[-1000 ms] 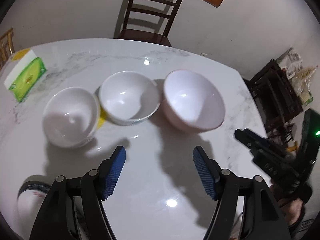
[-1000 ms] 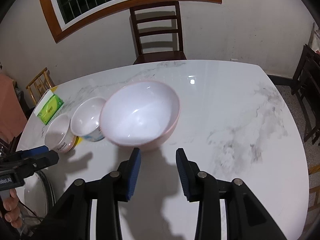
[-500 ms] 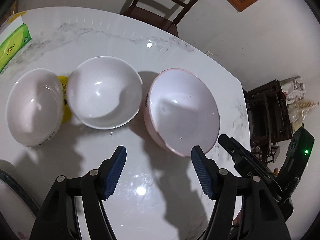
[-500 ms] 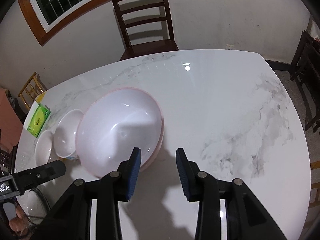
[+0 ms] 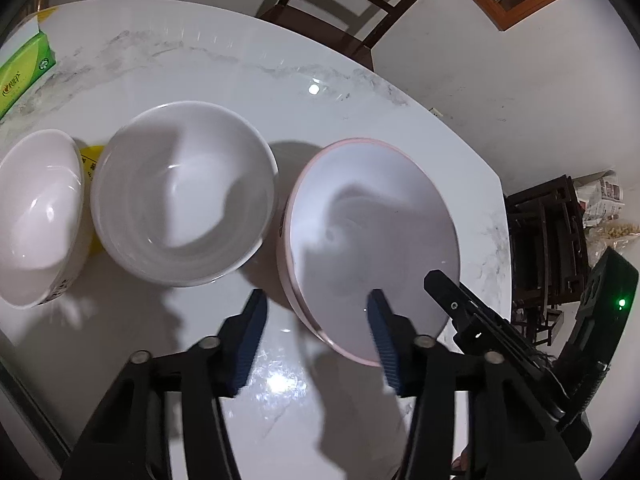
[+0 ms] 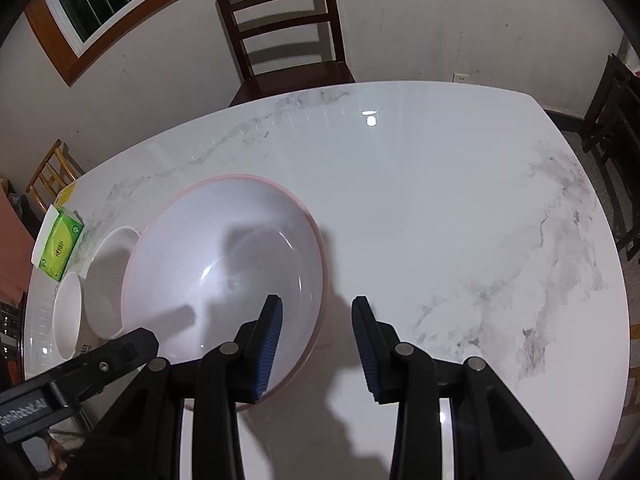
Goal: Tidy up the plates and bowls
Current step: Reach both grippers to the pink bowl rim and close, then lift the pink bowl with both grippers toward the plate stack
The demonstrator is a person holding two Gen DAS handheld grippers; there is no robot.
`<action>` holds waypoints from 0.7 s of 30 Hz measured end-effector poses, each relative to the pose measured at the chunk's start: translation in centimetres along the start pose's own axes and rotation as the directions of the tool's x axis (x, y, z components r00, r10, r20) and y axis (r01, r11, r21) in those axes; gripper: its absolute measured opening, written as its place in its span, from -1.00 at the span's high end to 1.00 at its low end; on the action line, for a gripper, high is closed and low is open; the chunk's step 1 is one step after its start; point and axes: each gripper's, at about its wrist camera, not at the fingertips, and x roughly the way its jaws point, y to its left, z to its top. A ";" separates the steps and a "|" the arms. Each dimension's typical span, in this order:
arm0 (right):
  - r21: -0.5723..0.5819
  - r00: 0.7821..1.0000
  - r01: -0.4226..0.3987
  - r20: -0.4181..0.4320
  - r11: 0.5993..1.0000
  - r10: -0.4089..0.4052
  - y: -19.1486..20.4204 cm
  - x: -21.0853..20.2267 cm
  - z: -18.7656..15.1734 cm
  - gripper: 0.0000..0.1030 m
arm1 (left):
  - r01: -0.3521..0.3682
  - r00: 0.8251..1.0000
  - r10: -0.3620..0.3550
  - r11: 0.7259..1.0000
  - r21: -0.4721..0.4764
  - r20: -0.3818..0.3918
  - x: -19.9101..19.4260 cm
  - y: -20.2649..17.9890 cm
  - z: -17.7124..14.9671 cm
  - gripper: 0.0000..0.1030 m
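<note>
Three bowls stand in a row on the marble table point(image 5: 224, 80). The large pink-rimmed bowl point(image 5: 372, 240) is rightmost; it also shows in the right wrist view point(image 6: 224, 264). A white bowl point(image 5: 180, 196) sits in the middle and a smaller white bowl point(image 5: 36, 216) at the left. My left gripper point(image 5: 316, 312) is open, its fingers straddling the pink bowl's near-left rim. My right gripper point(image 6: 316, 320) is open, straddling the pink bowl's near-right rim, left finger over the inside. The right gripper also shows in the left wrist view point(image 5: 460, 304).
A green tissue box point(image 5: 24, 68) lies at the table's far left. A yellow item point(image 5: 90, 160) peeks between the two white bowls. A dark wooden chair point(image 6: 280, 32) stands behind the table. Dark furniture point(image 5: 544, 248) stands off the table's right side.
Both grippers have moved forward and down onto the pink bowl's rim, from opposite sides. The bowls have not moved.
</note>
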 end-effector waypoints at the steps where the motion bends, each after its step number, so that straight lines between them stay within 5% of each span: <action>1: -0.001 1.000 0.001 -0.001 1.000 -0.001 0.0 0.1 0.0 0.29 | 0.000 1.000 0.000 1.000 0.000 -0.004 0.3 0.0 0.1 0.23; 5: -0.015 1.000 0.013 0.002 1.000 -0.013 0.2 0.4 -0.1 0.34 | 0.001 1.000 -0.001 1.000 0.001 -0.017 0.8 0.0 -0.1 0.43; 9: -0.006 1.000 0.001 -0.015 1.000 -0.001 0.1 1.0 -0.2 0.67 | -0.013 1.000 0.013 1.000 0.010 -0.022 1.3 0.1 -0.3 0.54; 21: 0.020 1.000 0.003 -0.006 1.000 -0.003 0.1 -0.4 -1.7 0.69 | -0.012 0.999 0.014 0.998 0.062 -0.034 0.8 -0.1 -1.4 0.53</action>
